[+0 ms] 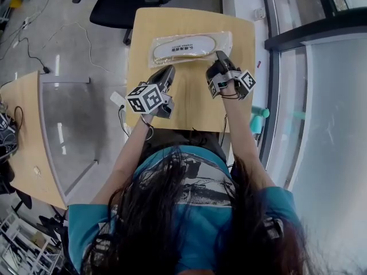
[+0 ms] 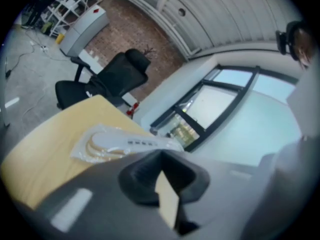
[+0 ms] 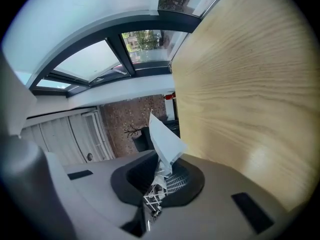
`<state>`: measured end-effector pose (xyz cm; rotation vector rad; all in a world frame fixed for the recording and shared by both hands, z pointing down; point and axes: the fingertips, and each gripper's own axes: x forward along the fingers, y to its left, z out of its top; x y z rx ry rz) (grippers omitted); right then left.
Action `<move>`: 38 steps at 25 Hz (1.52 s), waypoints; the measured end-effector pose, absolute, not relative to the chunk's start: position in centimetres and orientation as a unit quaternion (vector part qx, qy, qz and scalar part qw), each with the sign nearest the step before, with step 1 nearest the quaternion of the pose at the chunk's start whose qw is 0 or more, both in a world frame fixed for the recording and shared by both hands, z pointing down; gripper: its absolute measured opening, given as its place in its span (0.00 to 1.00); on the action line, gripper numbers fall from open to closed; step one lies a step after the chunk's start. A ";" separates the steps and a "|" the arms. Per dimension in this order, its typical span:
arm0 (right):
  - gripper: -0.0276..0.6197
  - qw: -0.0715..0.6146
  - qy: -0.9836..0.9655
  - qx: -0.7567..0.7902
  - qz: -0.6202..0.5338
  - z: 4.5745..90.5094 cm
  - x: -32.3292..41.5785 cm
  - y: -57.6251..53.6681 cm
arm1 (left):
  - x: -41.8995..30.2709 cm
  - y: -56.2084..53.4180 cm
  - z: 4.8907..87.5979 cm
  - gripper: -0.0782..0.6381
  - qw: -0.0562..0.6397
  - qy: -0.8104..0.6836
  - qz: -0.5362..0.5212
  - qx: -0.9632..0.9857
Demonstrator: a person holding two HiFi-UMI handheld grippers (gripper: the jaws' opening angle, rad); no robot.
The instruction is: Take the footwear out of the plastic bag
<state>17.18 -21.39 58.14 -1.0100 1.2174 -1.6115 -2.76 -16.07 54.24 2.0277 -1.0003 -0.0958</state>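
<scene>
**On the bench, one corner pinched and the bag not yet opened**

On the pale wooden bench (image 1: 189, 105) lay the clear plastic bag (image 1: 222, 39), flat and toward the far edge, with the flat cream-coloured footwear (image 1: 183, 48) still inside it. The right tool (image 1: 220, 57) was clamped on a corner of the bag's film, and a crumpled tongue of it stood up between the jaws in the right gripper view. The left tool (image 1: 170, 71) sat just beside the bag's near-left end, its jaws pressed together with nothing in them.

The step in hand looked like finding the bag's opening. To do it well, the left tool would need to part and take hold of the opposite layer or end, not the footwear through the film. The two should then pull apart gently, since thin film held only by a corner could tear or slip.
</scene>
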 end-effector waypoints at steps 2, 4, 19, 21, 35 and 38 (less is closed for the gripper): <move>0.08 0.431 0.492 -0.398 -0.644 57.5 17.0 -21.4 | -2.3 -15.8 54.9 0.12 0.453 -0.375 -0.033 0.808; 0.07 0.433 0.497 -0.390 -0.642 56.7 16.8 -21.6 | -2.1 -15.6 55.2 0.12 0.472 -0.358 -0.046 0.804; 0.07 0.444 0.521 -0.344 -0.643 52.5 16.3 -21.8 | -2.7 -16.3 59.3 0.47 0.586 -0.339 -0.138 0.723; 0.07 0.444 0.523 -0.338 -0.645 52.3 16.0 -21.7 | -2.5 -16.5 60.1 0.53 0.610 -0.336 -0.160 0.699; 0.07 0.424 0.509 -0.343 -0.665 54.3 16.8 -18.4 | -2.8 -18.5 64.8 0.55 0.695 -0.377 -0.285 0.542; 0.07 0.421 0.506 -0.336 -0.673 54.6 16.5 -17.6 | -2.4 -18.8 65.4 0.55 0.700 -0.376 -0.299 0.528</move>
